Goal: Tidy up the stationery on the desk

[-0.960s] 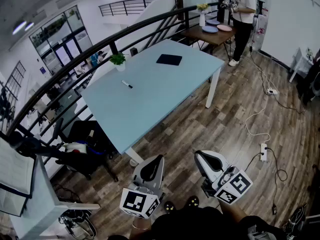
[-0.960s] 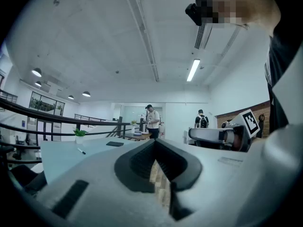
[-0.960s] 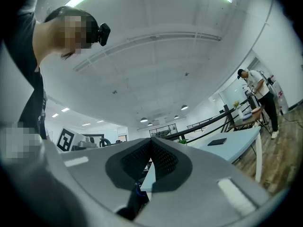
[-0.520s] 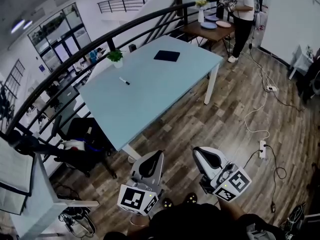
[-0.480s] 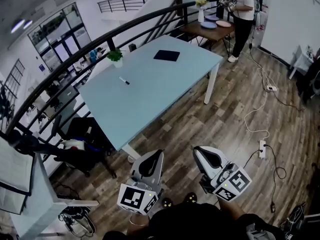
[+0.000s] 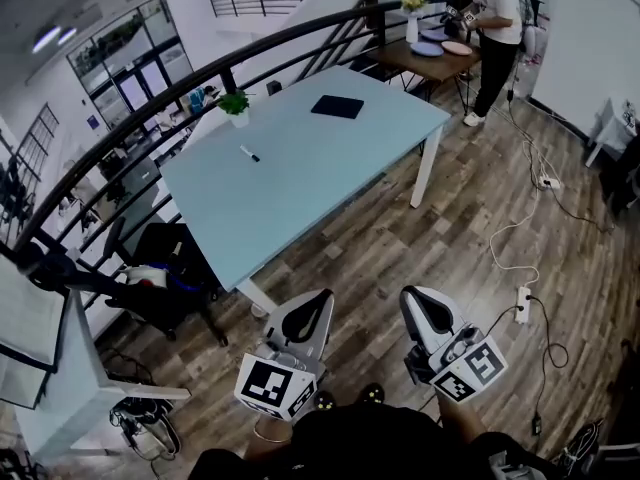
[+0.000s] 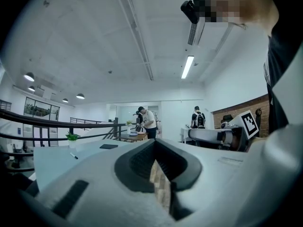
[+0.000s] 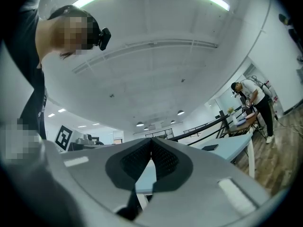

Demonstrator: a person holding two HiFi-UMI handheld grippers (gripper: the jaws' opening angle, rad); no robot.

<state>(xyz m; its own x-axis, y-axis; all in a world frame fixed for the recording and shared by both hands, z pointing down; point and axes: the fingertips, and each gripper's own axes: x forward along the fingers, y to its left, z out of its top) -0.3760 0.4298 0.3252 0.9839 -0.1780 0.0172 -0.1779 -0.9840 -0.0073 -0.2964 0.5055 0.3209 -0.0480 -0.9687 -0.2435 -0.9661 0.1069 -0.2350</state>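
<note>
1. White plastic left gripper (image 6: 318,303), marker cube at its rear: jaws pressed together, nothing between them. It was held low over the floor, well short of the desk.
2. White plastic right gripper (image 6: 418,303), matching cube: jaws likewise closed on nothing, tips tilted slightly upward.
3. Brown wood-plank floor (image 6: 450,228), with a white power strip (image 6: 521,303) and trailing cable to the right of the grippers.
4. Black office chair (image 6: 170,268), parked at the desk's near-left corner.
5. Pale blue rectangular desk (image 6: 300,188) on white legs, mostly bare.
6. Slim black marker pen (image 6: 249,154), lying flat on the desk's left part, apart from everything else.
7. Dark flat rectangular pad (image 6: 337,107), lying toward the desk's far end.
8. Small green plant in a white pot (image 6: 236,105), at the desk's far-left edge, beside a black metal railing (image 6: 150,98).
9. Brown wooden table (image 6: 440,58) beyond, bearing plates and a white vase; a person in a white top (image 6: 490,28) stood at it.
10. Step in hand, as judged: approach only; no stationery had been touched. To do it well, the person should come right up to the desk's near edge, part one gripper's jaws before reaching, and take the pen across its barrel, since it is thin, lies flat and would roll if nudged. The pad would likely need lifting by an edge.
11. Writing: none legible. The only markings were black-and-white square patterns on the cubes; no brand or label could be read.
</note>
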